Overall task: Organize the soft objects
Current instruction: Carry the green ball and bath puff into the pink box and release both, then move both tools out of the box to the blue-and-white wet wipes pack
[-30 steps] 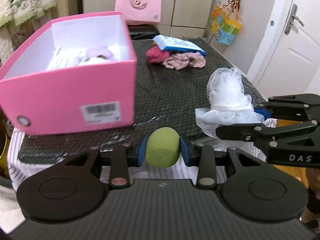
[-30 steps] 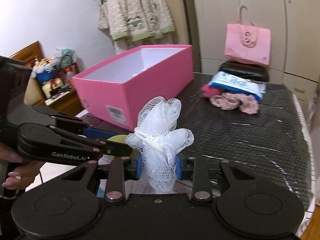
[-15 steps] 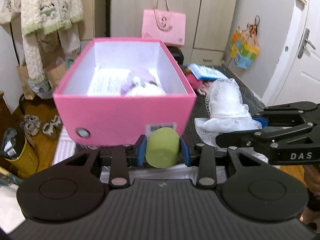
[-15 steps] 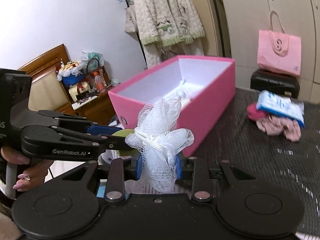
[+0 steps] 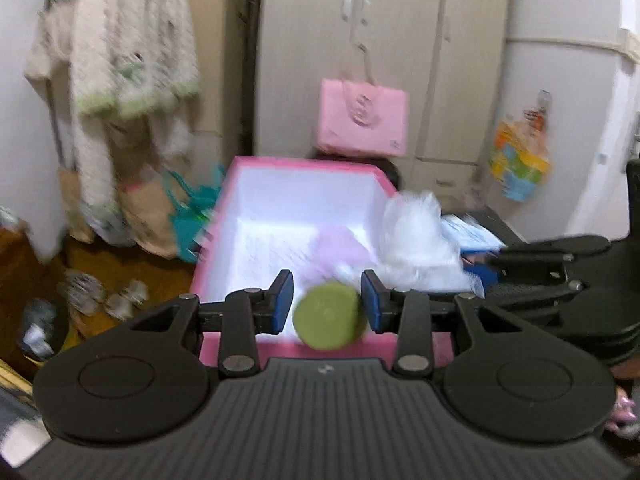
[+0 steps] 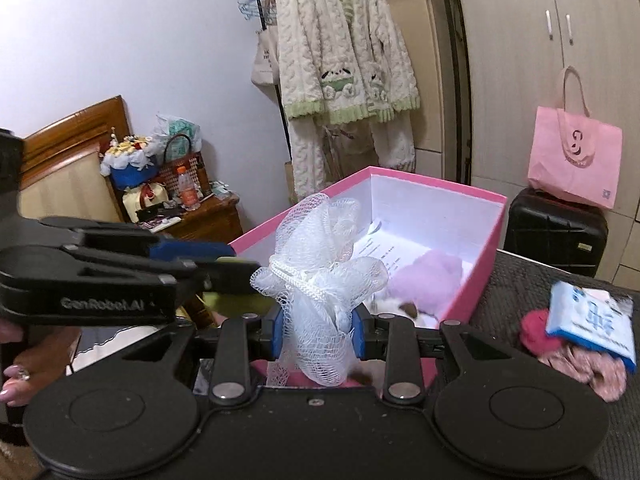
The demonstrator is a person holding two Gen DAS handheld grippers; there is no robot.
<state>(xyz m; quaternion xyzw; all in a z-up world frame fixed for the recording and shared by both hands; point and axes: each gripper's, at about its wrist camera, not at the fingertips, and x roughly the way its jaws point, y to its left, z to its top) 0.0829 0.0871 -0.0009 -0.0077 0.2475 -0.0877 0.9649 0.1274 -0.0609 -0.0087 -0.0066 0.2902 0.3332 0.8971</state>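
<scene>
The left gripper (image 5: 326, 306) is sitting nearest the left wrist camera with a gap showing between its left blue pad and the green sponge (image 5: 329, 317), which is lying against the right pad only, so its jaws are standing apart and are no longer pinching it, right over the near wall of the pink box (image 5: 304, 350). Just beside it, the right gripper (image 6: 318, 330) is squeezing a white mesh bath puff (image 6: 324, 280) between its blue pads, above the box's near edge. Inside the box a lilac plush toy (image 6: 432, 276) is lying on white paper. Beyond, on the dark table (image 6: 516, 280), a red and pink cloth heap (image 6: 576, 356) is sitting under a blue packet (image 6: 592, 320). Farther back a pink bag (image 6: 574, 160) is resting on a black case (image 6: 554, 232), and a fluffy robe (image 6: 344, 64) is hanging by the wall
</scene>
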